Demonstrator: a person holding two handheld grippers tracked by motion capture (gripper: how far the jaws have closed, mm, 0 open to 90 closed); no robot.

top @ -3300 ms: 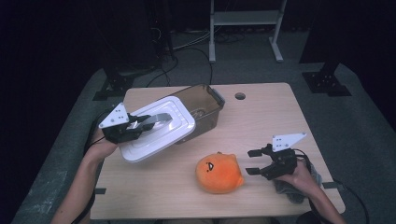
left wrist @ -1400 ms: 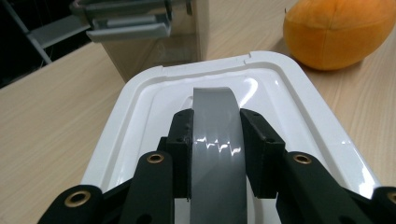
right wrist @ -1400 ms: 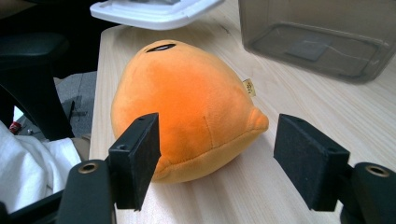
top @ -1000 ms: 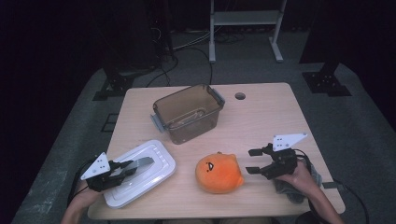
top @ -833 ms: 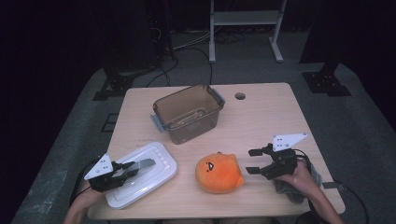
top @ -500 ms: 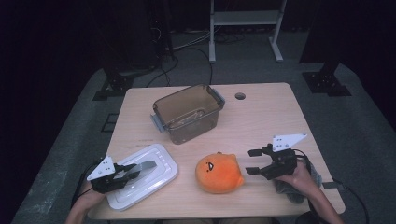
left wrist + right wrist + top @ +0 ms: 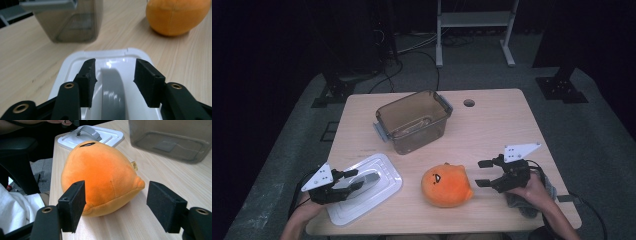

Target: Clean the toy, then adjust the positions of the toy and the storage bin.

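A white lid (image 7: 384,172) with a grey handle (image 7: 112,97) lies flat on the table's front left corner. My left gripper (image 7: 357,179) is low over it, and its jaws have just been opening. They now stand on either side of the handle, with a gap at the right pad (image 7: 147,80). An orange plush toy (image 7: 447,185) lies at front centre. My right gripper (image 7: 481,173) hovers open just right of the plush (image 7: 100,170), with nothing between its jaws. A clear brown container (image 7: 414,120) stands uncovered behind.
The wooden table (image 7: 497,130) has a small round hole (image 7: 469,103) at the back right. Dark floor, cables and a white stand (image 7: 474,22) lie beyond it. The person's hands come in over the front edge.
The left gripper carried the lid from the container down to the table's front left, then its jaws opened off the handle. The right gripper and the plush have not moved.
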